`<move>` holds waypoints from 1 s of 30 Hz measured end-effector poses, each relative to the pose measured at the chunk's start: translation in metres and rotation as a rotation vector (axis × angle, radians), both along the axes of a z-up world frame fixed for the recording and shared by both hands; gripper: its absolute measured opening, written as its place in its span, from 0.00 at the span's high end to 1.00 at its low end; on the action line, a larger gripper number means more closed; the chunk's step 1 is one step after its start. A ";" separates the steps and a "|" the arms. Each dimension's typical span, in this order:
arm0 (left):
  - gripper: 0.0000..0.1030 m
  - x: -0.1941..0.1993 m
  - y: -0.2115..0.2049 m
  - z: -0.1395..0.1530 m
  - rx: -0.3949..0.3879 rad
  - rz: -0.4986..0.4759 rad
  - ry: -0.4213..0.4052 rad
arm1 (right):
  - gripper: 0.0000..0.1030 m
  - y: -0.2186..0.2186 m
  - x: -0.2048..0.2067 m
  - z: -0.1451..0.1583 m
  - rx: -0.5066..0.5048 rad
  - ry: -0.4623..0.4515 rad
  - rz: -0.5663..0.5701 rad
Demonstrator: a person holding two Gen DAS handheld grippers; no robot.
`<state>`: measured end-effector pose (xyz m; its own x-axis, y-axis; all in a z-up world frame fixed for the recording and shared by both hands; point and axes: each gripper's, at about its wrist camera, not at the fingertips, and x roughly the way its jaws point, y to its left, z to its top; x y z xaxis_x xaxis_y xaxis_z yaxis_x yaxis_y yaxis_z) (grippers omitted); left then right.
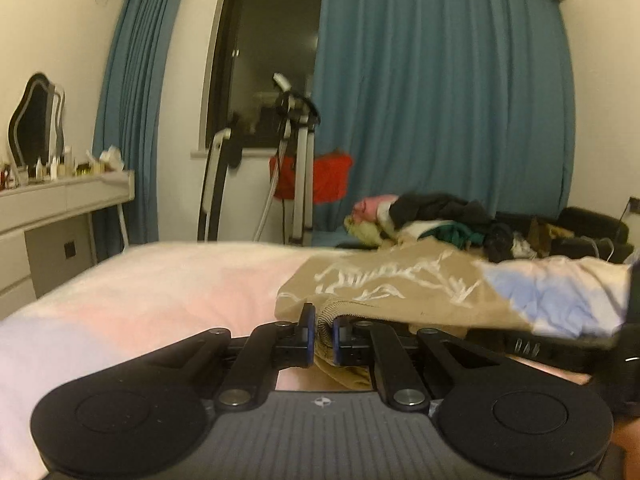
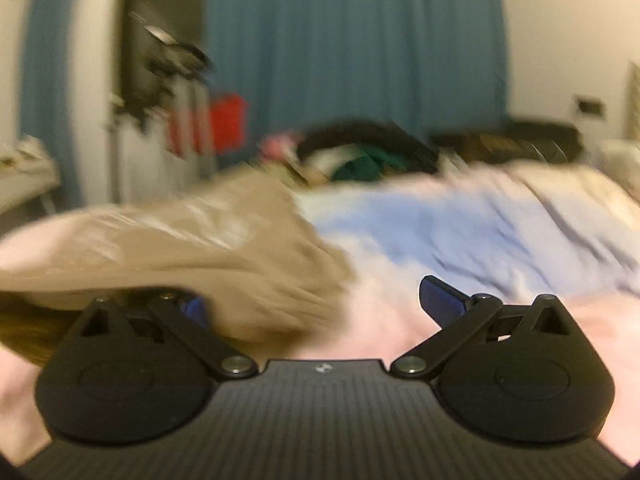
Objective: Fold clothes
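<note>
Left wrist view, garment: a tan sweatshirt point(image 1: 384, 284) with a white graphic lies on the pink bedsheet point(image 1: 140, 300), its ribbed hem towards the camera.
Left wrist view, grip: the left gripper point(image 1: 322, 332) has its blue pads pinched narrow on that ribbed hem, a fold of tan cloth hanging between them.
Left wrist view, surroundings: a heap of other clothes point(image 1: 432, 216) sits further back on the bed, well apart from the hem; a blue and white quilt point(image 1: 560, 292) lies to the right.
Right wrist view, grip: the frame is motion-blurred; the right gripper point(image 2: 316, 312) stands wide, holding nothing I can see. The tan cloth point(image 2: 224, 256) overlaps its left finger, the right pad point(image 2: 440, 296) sits over bare sheet.
Step in hand, as I judge it: one hem corner is held, the other side is not.
Next move calls for: the wide gripper closing on the hem's free side, level with the held corner, so the cloth lifts evenly.
</note>
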<state>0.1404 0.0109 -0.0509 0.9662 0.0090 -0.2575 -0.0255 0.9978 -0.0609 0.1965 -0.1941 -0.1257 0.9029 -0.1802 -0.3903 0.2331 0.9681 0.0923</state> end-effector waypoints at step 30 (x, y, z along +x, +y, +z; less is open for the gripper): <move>0.91 -0.133 0.067 0.068 -0.237 -0.101 0.006 | 0.00 -0.015 -0.186 0.094 0.033 -0.118 0.055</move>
<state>0.0076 0.0778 0.0169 0.9577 -0.1488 -0.2464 0.0724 0.9531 -0.2938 0.0100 -0.2092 -0.0315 0.9511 -0.1185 -0.2853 0.1657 0.9751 0.1476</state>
